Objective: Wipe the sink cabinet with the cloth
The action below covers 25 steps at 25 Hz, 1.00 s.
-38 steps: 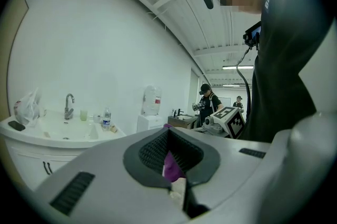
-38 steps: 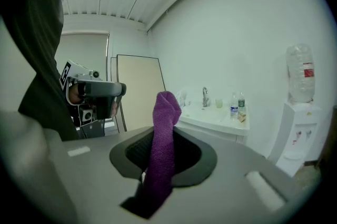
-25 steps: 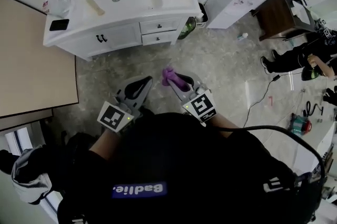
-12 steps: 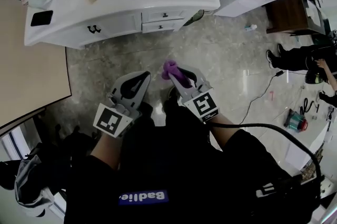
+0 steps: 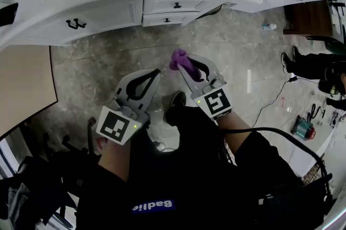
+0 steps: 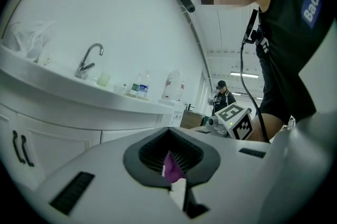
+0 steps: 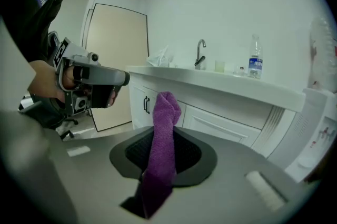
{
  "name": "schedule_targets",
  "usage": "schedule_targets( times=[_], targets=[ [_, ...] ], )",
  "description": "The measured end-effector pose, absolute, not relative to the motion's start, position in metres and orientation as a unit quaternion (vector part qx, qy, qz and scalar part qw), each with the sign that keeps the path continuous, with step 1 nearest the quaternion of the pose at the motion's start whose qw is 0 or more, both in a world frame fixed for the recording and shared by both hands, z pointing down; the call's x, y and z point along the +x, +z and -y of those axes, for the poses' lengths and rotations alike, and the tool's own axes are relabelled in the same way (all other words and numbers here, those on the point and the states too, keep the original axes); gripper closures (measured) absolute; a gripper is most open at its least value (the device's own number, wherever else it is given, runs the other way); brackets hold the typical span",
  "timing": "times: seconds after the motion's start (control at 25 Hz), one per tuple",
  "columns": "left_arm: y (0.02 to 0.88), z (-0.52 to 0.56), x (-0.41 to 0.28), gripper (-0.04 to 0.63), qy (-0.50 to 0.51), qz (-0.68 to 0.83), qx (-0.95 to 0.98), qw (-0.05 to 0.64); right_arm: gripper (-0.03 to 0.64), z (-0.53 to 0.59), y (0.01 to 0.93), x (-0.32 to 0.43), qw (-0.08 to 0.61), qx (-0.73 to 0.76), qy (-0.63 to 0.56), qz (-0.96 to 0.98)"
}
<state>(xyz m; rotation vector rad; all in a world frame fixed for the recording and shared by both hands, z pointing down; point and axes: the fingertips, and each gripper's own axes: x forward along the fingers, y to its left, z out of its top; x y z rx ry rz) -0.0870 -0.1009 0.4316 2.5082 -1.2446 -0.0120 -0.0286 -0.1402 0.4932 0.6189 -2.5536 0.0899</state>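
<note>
cloth pinched firmly in right gripper, left gripper closed, idle; best to reach sink cabinet front, press flat, sweep evenly.

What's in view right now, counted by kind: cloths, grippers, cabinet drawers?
Purple cloth: 1
Grippers: 2 (left gripper, right gripper)
Cabinet drawers: 2 (upper drawer, lower drawer)
Total: 5

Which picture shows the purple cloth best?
The right gripper view: the purple cloth stands large, clamped between the jaws. The head view shows a small bunch; the left gripper view, only a purple sliver.
</note>
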Motion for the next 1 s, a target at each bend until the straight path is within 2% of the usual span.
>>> schedule_targets(
  times=[0.6,1.0],
  targets=[
    [0.624,0.175,-0.103,0.604,-0.009,0.414,0.905,0.094,0.545,0.204,0.657,-0.067,0.238,0.226,-0.072,0.942],
    [0.691,0.171,-0.101,0.604,-0.009,0.405,0.912,0.062,0.545,0.227,0.666,-0.086,0.255,0.254,-0.195,0.913]
  ],
)
